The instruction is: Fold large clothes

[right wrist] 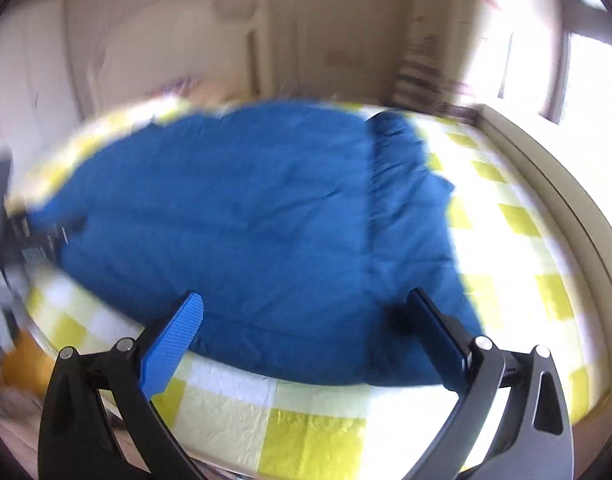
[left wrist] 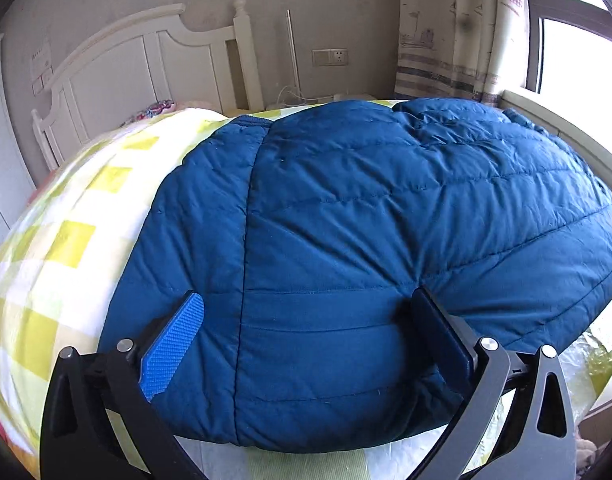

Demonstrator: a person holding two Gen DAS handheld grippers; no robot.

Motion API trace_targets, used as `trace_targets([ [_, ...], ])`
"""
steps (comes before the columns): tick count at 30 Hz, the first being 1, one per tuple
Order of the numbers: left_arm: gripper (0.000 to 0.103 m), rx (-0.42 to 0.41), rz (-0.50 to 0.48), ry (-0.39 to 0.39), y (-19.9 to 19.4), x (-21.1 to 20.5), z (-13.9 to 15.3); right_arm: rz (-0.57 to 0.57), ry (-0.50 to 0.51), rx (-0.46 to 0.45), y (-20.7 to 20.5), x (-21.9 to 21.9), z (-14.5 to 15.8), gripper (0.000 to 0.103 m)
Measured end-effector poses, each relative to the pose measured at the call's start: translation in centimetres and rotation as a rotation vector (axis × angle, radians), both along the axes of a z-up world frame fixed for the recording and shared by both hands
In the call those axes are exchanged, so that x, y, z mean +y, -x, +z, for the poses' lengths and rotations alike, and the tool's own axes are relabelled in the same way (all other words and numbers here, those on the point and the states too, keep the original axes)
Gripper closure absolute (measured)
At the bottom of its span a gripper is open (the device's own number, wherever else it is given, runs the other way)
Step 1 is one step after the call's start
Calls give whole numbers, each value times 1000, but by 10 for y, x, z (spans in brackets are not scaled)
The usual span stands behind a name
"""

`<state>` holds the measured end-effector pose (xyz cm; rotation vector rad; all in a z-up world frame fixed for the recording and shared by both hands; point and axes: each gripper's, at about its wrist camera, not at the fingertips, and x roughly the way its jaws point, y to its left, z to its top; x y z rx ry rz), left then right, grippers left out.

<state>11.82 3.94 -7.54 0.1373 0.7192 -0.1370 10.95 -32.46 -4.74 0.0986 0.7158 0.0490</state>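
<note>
On the bed (left wrist: 66, 240), both grippers, left (left wrist: 306, 312) and right (right wrist: 306, 312), hover open-jawed over the jacket (left wrist: 366, 220); each should pinch hem corners deeply before folding, I judge.

We see our left gripper (left wrist: 306, 340) and right gripper (right wrist: 304, 338) alike: black linkage arms with triangular cutouts, silver pivot screws, a textured blue pad at 9 o'clock.
</note>
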Motion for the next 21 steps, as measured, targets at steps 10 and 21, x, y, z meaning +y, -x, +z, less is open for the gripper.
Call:
trace_targets([
  [10, 4, -4, -4, 11, 0, -1, -1, -209, -517, -15, 84, -81, -24, 7],
  [21, 4, 7, -9, 25, -2, 0, 0, -164, -553, 55, -5, -33, -41, 7],
])
